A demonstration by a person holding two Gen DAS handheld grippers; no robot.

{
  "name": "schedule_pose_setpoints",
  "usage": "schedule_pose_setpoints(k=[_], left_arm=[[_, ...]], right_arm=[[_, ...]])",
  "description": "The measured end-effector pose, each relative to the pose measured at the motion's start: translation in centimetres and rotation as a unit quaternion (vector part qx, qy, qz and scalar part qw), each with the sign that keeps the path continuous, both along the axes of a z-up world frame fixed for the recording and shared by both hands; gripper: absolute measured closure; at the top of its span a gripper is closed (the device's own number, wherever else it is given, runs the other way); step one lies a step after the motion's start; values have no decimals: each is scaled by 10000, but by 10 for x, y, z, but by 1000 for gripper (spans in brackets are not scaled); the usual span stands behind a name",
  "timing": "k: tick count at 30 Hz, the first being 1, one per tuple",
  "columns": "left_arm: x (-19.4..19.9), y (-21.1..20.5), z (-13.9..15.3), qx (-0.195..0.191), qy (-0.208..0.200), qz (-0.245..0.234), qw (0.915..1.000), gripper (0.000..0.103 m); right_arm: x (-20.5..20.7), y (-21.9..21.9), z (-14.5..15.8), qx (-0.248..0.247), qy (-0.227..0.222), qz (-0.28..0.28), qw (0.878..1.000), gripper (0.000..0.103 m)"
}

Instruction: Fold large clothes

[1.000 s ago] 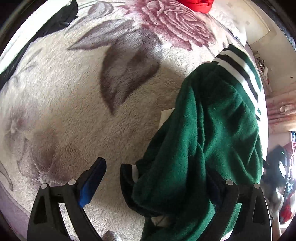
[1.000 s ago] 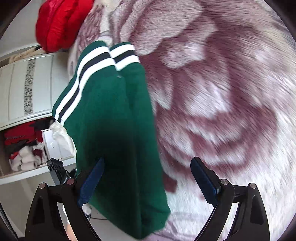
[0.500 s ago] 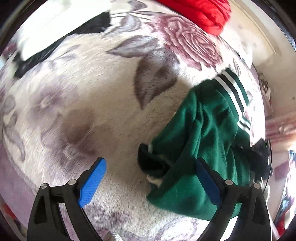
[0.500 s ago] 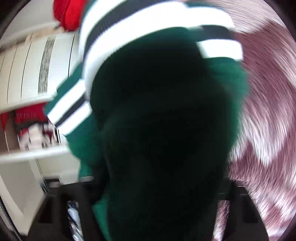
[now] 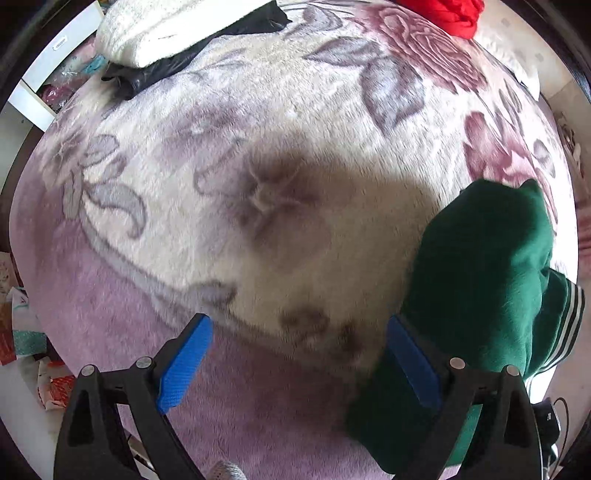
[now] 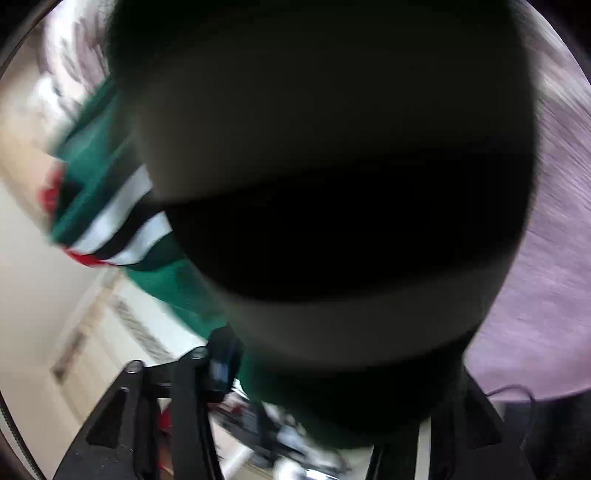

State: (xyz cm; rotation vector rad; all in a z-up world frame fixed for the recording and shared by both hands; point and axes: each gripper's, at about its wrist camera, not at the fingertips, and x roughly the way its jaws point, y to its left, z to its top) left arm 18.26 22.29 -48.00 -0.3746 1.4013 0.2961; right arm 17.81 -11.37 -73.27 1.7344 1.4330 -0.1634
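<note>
Green fleece fills the lower right of the left wrist view: the green garment (image 5: 480,266) lies bunched on a plush floral blanket (image 5: 258,155), its white-and-black striped cuff (image 5: 570,317) at the right edge. The left gripper (image 5: 299,363) points down over the blanket with its blue pads (image 5: 184,363) spread wide and nothing between them; the right-hand pad sits just beside the garment's edge, and whether it touches the cloth cannot be told. At the top of that frame a red cloth (image 5: 447,11) lies on the blanket, and a black garment (image 5: 192,55) lies at upper left beside a white pillow (image 5: 159,29).

In the right wrist view, dark blurred fabric of the same garment (image 6: 110,155) covers most of the frame, striped band (image 6: 122,225) at left. The right gripper (image 6: 332,373) has cloth draped between its jaws, which are opening; the pads' contact is hidden, so its hold cannot be judged.
</note>
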Motion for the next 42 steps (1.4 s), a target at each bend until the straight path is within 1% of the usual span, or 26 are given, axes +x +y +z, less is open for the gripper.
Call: schedule_pose_setpoints(k=[2,4,6,8,11,13,15,16,17,19,20,21,22,24,26,29,31,32,33,34,35,36,38,40,41,42], left_arm=[[-2,-17,11,-52,-192,-151,9997,5],[6,-45,24,-108,-472,-455,9978,5],[23,-78,33,-65,-742,-856,9935,5],[44,-101,35,134,-999,-1112,9887,5],[86,-117,11,392,-965,-1290,9862,4],[111,-113,-15,134,-827,-1276,9883,0],[127,-105,-42,-298,-596,-1218,9903,0],[132,-101,-49,-509,-525,-1183,9903,0],[134,-99,-49,-620,-493,-1169,9900,0],[129,-105,-38,-549,-503,-1240,9895,0],[125,-106,-33,-561,-502,-1263,9891,0],[121,-108,-28,-578,-509,-1267,9889,0],[115,-108,-21,-542,-568,-1284,9886,0],[106,-109,-8,-496,-697,-1320,9876,0],[106,-108,-9,-610,-726,-1278,9873,0],[111,-110,-13,-551,-597,-1213,9893,0],[107,-108,-2,-468,-699,-1226,9889,0],[102,-105,6,-345,-786,-1227,9887,0],[93,-100,14,-224,-882,-1205,9885,0],[85,-95,20,-109,-947,-1162,9886,0],[72,-88,26,70,-1001,-1068,9892,0],[57,-79,30,205,-1034,-951,9899,0],[28,-64,28,404,-999,-684,9918,0],[1,-50,13,531,-833,-462,9940,0],[-12,-44,0,638,-667,-383,9950,0],[-25,-39,-16,783,-475,-334,9952,0]], right_arm=[[-8,-14,11,-476,114,430,9979,16],[-5,-38,46,-1427,-183,748,9868,12],[7,-56,78,-2136,-467,1262,9676,12],[30,-70,112,-2717,-849,1808,9414,12],[83,-78,142,-3032,-1397,2453,9102,12],[129,-80,156,-3090,-1774,2808,8911,12],[172,-70,154,-3080,-2006,3204,8730,12],[195,-48,151,-2984,-2071,3421,8666,12],[212,-36,141,-2958,-1921,3655,8614,12],[231,-25,115,-2685,-1669,4045,8582,14],[236,-20,105,-2721,-1502,4191,8531,46],[239,-19,102,-2870,-1384,4173,8511,90],[231,-20,98,-2760,-1346,4132,8573,90],[225,-29,126,-3073,-1423,3624,8684,93],[214,-47,152,-3409,-1634,3218,8681,93],[211,-57,123,-3345,-1260,3323,8728,91],[216,-58,108,-3122,-1113,3652,8699,80],[215,-60,114,-3131,-1095,3773,8647,70],[211,-64,123,-3132,-1177,3823,8613,54],[204,-69,131,-3121,-1300,3841,8592,43],[192,-75,140,-3166,-1360,3866,8555,20],[179,-80,143,-3175,-1346,3897,8539,11],[149,-83,123,-3027,-1094,4181,8495,11],[119,-82,101,-2714,-845,4319,8559,12],[111,-83,91,-2570,-845,4223,8651,33],[101,-81,84,-2367,-999,3990,8802,74]])
